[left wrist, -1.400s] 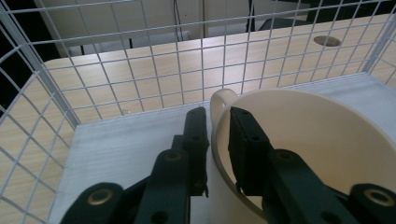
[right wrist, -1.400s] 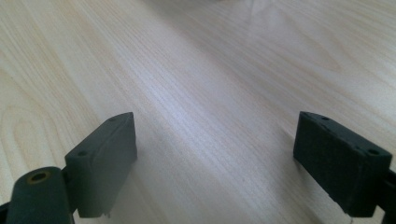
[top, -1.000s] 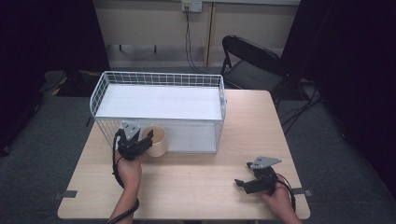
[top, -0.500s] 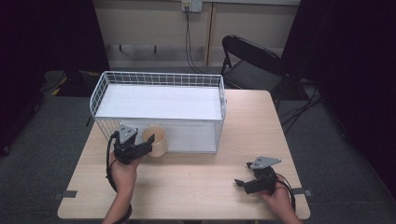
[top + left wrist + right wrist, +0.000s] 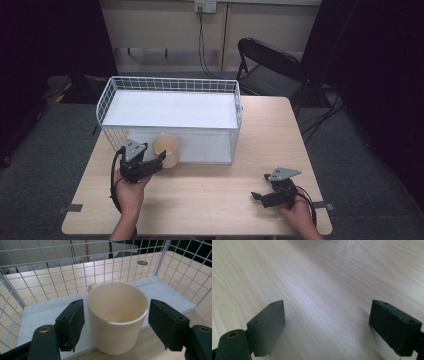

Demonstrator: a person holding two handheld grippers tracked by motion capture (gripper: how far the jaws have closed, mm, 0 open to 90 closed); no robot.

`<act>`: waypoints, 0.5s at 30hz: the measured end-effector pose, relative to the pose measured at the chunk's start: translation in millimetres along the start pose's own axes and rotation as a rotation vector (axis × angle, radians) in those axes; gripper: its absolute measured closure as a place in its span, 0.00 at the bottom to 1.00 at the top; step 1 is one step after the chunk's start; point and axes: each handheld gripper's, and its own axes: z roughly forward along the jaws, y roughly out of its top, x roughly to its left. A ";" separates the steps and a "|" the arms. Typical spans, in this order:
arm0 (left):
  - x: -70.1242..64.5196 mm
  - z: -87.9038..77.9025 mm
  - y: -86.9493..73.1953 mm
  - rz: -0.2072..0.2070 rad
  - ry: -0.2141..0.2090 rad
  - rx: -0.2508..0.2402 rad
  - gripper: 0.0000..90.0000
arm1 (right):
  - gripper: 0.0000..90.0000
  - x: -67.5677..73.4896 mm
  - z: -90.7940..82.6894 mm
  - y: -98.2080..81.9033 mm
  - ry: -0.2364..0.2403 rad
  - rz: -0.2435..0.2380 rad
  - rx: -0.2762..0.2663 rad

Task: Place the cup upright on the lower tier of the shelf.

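A cream cup (image 5: 166,149) stands upright on the table, close against the front wall of a white wire basket (image 5: 170,80). In the left gripper view the cup (image 5: 116,315) sits between the two black jaws of my left gripper (image 5: 116,322), with a gap on each side. The jaws have just been opening and the pads do not touch it. From above, my left gripper (image 5: 156,163) points at the cup from the left front. My right gripper (image 5: 260,191) rests low near the table's front right, and its own view shows it open (image 5: 327,322) over bare wood.
The wooden table (image 5: 215,200) carries the basket across its back half; the basket has a white floor. A black folding chair (image 5: 270,65) stands behind the table's far right corner. Cables hang down the back wall.
My left gripper has opened its jaws off the cup and drawn back a little toward the person. The cup has stayed in place. The right gripper has not moved.
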 end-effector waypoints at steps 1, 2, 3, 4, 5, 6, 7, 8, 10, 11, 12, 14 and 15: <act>-0.7 0.5 -1.9 -0.001 0.001 -0.002 0.32 | 0.14 0.0 0.0 0.0 0.000 0.000 0.000; -0.9 1.0 -3.7 0.000 -0.001 0.001 0.32 | 0.14 0.0 0.0 0.0 0.000 0.000 0.000; -1.1 1.6 -5.3 0.001 -0.001 0.004 0.32 | 0.14 0.0 0.0 0.0 0.000 0.000 0.000; -1.4 2.2 -6.9 -0.001 -0.002 0.003 0.32 | 0.14 0.0 0.0 0.0 0.000 0.000 0.000; -1.4 2.7 -8.1 0.002 -0.004 0.009 0.32 | 0.14 0.0 0.0 0.0 0.000 0.000 0.000; -1.9 3.4 -9.3 0.000 -0.002 0.010 0.32 | 0.14 0.0 0.0 0.0 0.000 0.000 0.000; -2.0 4.3 -10.2 0.000 -0.001 0.011 0.32 | 0.14 0.0 0.0 0.0 0.000 0.000 0.000; -1.9 4.8 -10.9 -0.001 -0.003 0.012 0.32 | 0.14 0.0 0.0 0.0 0.000 0.000 0.000; -2.0 5.8 -11.9 0.000 0.000 0.012 0.32 | 0.14 0.0 0.0 0.0 0.000 0.000 0.000; -2.1 6.2 -12.4 -0.001 0.001 0.015 0.32 | 0.14 0.0 0.0 0.0 0.000 0.000 0.000; -1.9 6.5 -12.8 0.001 0.001 0.018 0.33 | 0.14 0.0 0.0 0.0 0.000 0.000 0.000; -2.0 8.4 -14.2 -0.001 0.004 0.023 0.33 | 0.14 0.0 0.0 0.0 0.000 0.000 0.000; -1.7 9.3 -14.8 0.000 0.004 0.025 0.33 | 0.14 0.0 0.0 0.0 0.000 0.000 0.000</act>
